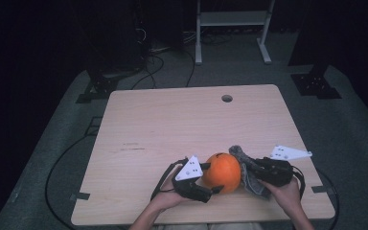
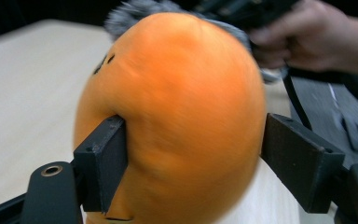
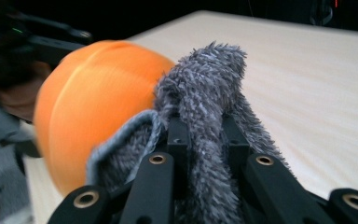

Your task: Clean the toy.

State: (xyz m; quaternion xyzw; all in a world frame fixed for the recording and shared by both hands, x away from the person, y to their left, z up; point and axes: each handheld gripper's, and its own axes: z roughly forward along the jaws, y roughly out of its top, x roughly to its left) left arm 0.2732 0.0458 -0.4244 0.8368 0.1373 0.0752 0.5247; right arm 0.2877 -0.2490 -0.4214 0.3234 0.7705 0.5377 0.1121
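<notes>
Both grippers are at the near edge of the table point(image 1: 172, 120), low and centre-right in the high view, working on one orange ball point(image 1: 223, 171). Left gripper point(image 1: 210, 178) I have brought round the ball from the left side of the frame: in its own view the ball point(image 2: 177, 116) sits between the jaws, the left pad dents the skin, and the right pad is at the ball's edge, though blur stops me from saying it presses as hard — I'd call it a grip just taken, jaws at a middling width. Right gripper point(image 3: 200, 135) is clamped nearly shut on a grey fuzzy cloth point(image 3: 205, 88), a fold of it pinched between the jaws and the rest bunched up and flopping over them. In the high view that cloth point(image 1: 250, 173) lies right against the ball's right side, lower right of centre, my right hand point(image 1: 287, 191) behind it. As I judge it, the job is wiping the ball — the holding part looks done, with ball steadied and cloth in hand and touching. What is left is the rubbing itself: I cannot tell how much of the surface has been covered, since the skin shows no mark either way, and the ball's underside is hidden.
</notes>
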